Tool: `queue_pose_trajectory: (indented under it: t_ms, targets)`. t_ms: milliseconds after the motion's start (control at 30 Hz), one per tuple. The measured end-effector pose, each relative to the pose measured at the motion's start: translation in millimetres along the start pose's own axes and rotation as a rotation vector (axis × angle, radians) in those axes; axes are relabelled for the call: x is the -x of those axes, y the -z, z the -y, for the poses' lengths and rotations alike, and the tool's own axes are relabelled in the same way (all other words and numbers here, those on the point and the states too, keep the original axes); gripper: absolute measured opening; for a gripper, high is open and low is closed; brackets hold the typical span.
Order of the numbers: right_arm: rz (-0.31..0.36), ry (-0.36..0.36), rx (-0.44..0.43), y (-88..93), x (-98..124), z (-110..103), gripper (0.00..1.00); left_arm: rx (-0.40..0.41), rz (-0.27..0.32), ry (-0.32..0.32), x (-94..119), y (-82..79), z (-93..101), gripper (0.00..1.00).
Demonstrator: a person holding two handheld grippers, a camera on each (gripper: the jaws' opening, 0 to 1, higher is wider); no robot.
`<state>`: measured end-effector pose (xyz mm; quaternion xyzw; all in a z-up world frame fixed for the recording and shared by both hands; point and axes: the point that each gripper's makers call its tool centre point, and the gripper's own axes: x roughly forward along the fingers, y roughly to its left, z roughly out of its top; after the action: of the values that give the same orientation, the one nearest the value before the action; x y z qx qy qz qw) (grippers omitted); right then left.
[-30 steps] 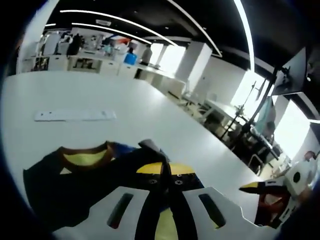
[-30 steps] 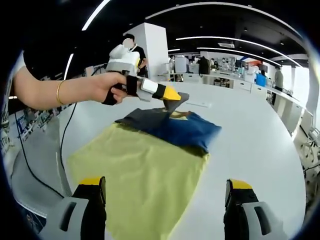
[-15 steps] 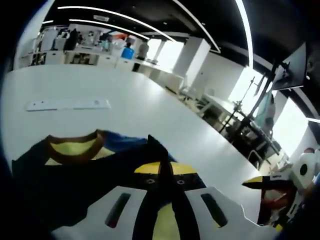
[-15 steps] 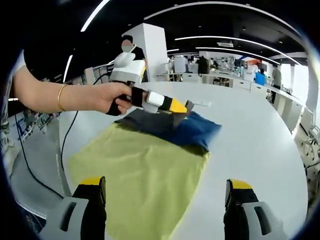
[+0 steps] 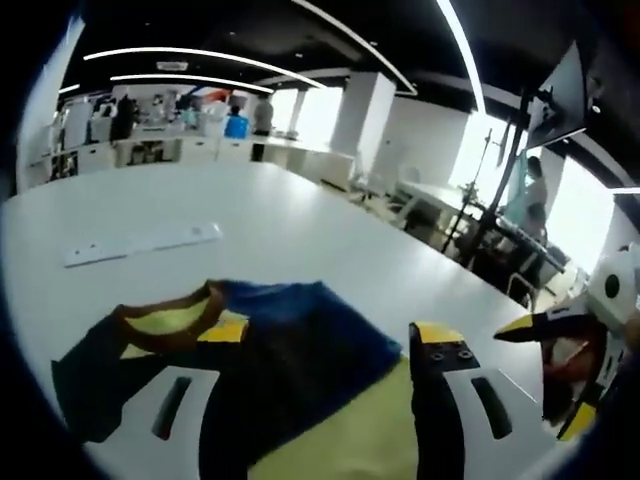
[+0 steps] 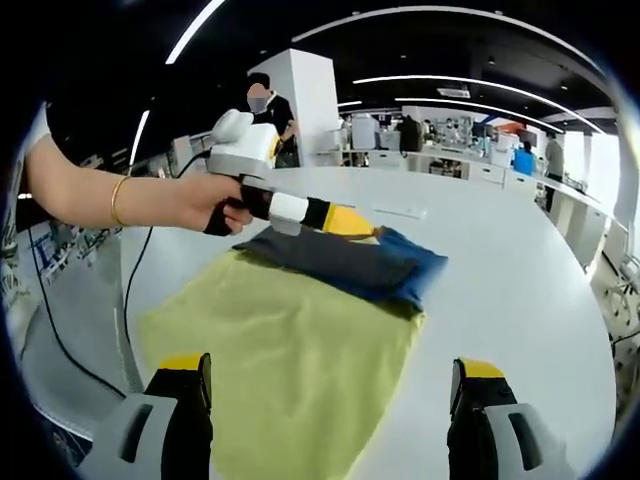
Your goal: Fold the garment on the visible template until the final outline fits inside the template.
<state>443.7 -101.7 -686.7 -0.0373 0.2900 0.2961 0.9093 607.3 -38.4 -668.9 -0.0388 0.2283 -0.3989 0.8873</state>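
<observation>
While the left gripper (image 6: pixel 345 222) hovers open over the garment (image 6: pixel 340 265), the right gripper (image 6: pixel 330 420) gapes.

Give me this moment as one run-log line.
left gripper: open above garment | right gripper: open, empty | dark navy and blue garment: folded, lying on yellow-green cloth template | white table

White-bodied left gripper (image 6: pixel 345 222) with yellow-capped black jaws; gold bangle (image 6: pixel 117 200) on the wrist.

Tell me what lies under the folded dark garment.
The garment rests on the far end of the yellow template, which lies on the white table. The template part beneath it is covered.
</observation>
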Motion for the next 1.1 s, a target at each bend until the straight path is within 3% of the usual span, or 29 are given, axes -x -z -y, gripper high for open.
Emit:
queue_pose_trajectory:
  t_ms: [200,333,600,867,1100]
  targets:
    - [0.01,-0.008,0.011,-4.8,0.5,-3.8,0.99,-0.022,0.037,-0.006,14.3,-6.3,-2.0,0.89]
    - [0.011,-0.016,0.02,-6.3,-0.1,-6.5,0.99,-0.017,0.007,-0.028,23.4,1.4,-8.1,0.99]
    - [0.054,-0.037,-0.001,-18.1,3.6,-11.0,0.99,-0.068,-0.009,-0.037,46.2,12.7,-12.6,0.99]
    - [0.07,-0.038,-0.002,-25.3,5.9,-10.4,0.99,-0.103,-0.02,-0.058,76.2,20.1,-28.8,0.98]
    - [0.073,-0.041,-0.001,-27.8,5.1,-14.2,0.99,-0.111,-0.024,-0.077,106.6,29.0,-43.3,0.91]
